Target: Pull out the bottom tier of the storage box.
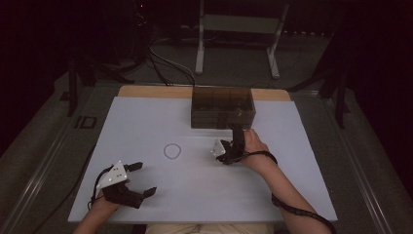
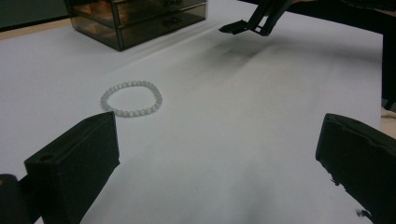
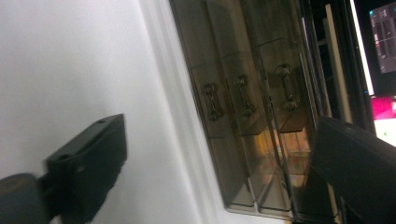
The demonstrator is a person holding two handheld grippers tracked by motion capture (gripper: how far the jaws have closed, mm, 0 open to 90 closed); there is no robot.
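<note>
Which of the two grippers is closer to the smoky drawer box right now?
The right gripper: it sits just in front of the drawer box, facing its drawer handles. The left gripper stays near the table's front edge, beyond the bead bracelet.

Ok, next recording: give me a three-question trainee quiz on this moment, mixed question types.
1. True or false: the bead bracelet lies flat on the white table, held by neither gripper.
2. Multiple choice: the right gripper is nearest to which thing? A) the bracelet B) the smoky clear drawer box C) the left gripper
3. Short answer: how many drawer handles does the right gripper view show on the box front, and how do that gripper's jaws stand?

Key
1. True.
2. B; it hovers just in front of the box.
3. Three handles; the jaws stand open with nothing between them.
</note>
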